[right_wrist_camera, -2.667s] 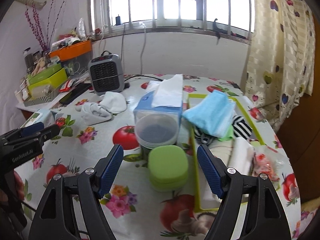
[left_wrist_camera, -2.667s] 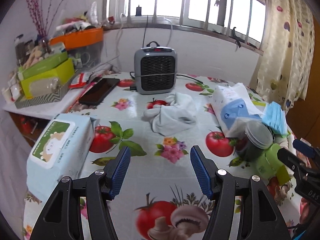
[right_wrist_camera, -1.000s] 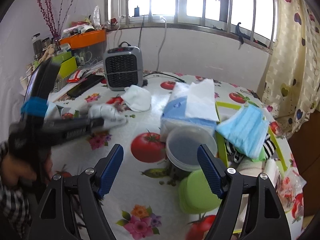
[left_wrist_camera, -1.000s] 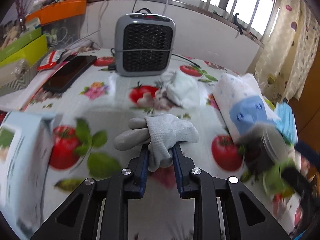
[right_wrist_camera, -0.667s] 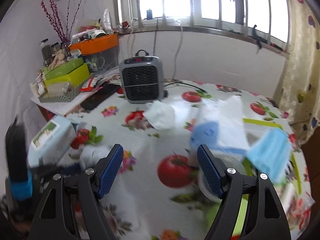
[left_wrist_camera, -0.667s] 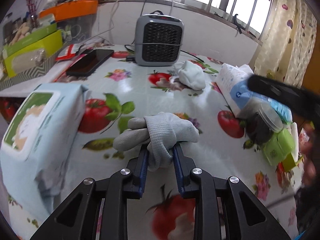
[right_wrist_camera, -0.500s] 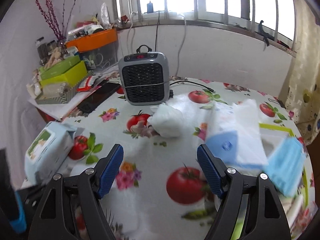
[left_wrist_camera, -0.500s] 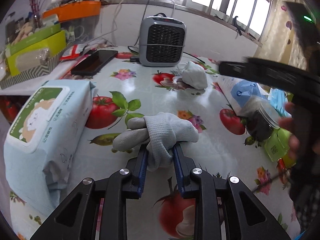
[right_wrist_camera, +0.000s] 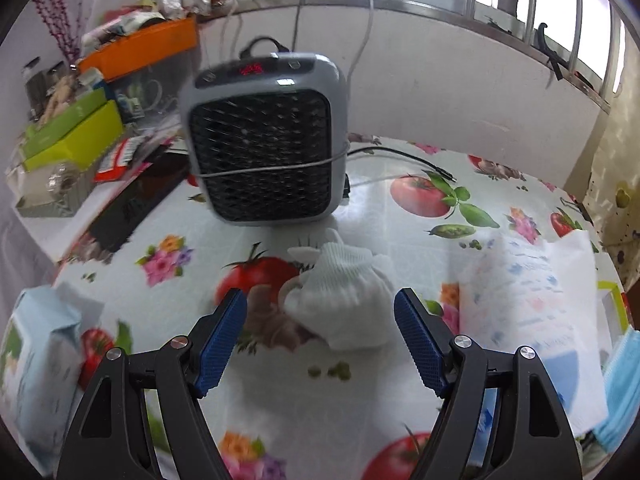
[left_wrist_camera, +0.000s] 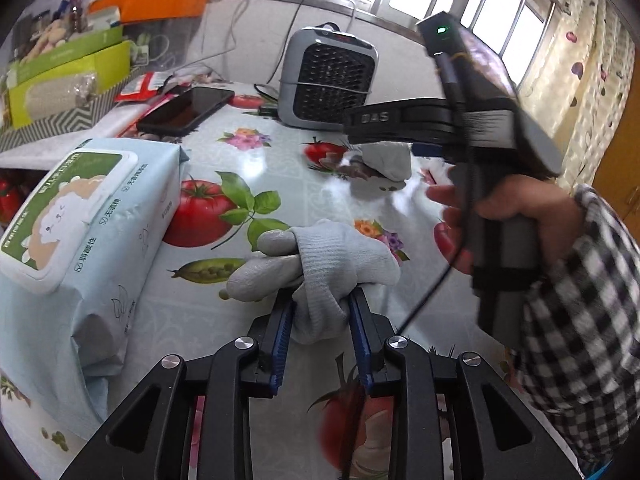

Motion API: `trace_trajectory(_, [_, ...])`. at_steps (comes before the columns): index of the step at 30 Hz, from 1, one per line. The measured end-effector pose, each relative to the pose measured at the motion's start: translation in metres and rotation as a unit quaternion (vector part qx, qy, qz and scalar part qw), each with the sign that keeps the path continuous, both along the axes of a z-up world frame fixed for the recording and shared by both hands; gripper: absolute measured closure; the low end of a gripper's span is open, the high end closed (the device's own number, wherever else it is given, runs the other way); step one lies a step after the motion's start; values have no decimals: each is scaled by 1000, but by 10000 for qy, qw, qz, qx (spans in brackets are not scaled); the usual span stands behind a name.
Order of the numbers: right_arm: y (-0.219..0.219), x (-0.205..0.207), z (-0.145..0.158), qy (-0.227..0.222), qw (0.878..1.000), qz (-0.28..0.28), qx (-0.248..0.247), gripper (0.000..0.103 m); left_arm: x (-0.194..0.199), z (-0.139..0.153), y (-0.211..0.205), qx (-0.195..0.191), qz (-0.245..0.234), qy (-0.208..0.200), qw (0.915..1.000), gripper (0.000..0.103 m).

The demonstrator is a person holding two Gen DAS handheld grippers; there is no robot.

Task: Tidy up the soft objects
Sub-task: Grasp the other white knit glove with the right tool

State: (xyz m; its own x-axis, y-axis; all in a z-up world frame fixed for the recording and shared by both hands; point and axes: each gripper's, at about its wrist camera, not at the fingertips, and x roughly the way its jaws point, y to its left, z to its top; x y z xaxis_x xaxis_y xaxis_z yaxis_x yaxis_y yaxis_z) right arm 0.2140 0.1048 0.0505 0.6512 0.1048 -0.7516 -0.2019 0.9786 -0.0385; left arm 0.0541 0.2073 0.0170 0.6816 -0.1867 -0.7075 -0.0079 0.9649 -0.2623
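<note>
Low in the centre of the left wrist view, the left gripper (left_wrist_camera: 320, 312) pinches the grey knit glove (left_wrist_camera: 320, 264) at its bunched cuff, the limp fingers drooping leftward; its jaws have just been easing apart with the glove between them. The white glove (right_wrist_camera: 340, 296), crumpled just below the heater (right_wrist_camera: 264, 140), looks light and floppy, best nipped across its thickest fold. The right gripper (right_wrist_camera: 320, 340) tilts down toward it, jaws wide and empty.

My tomato-print oilcloth surface (right_wrist_camera: 400, 240) carries a grey fan heater (right_wrist_camera: 264, 140), a crumpled white glove (right_wrist_camera: 344, 296) and a pale-blue wipes pack (left_wrist_camera: 80, 224).
</note>
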Motion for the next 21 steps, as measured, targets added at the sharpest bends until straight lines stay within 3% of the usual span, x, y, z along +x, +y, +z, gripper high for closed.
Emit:
trace_trajectory(10, [0,16,-13,97,9995,-209,-206,27,1,-2,0,-24,13,31,10000,76])
trace_trajectory(12, [-2,15,-14,82,9993,-240,-270,34,1,-2,0,-11,8,28,10000,76])
trace_trajectory(15, [-3,15,-16,49,9986,-326,-422,53,2,-2,1,1,9,26,10000,76])
trace_trajectory(21, [-8,6,-13,76,9991,-269,-312,65,2,-2,1,29,20,19,10000,76])
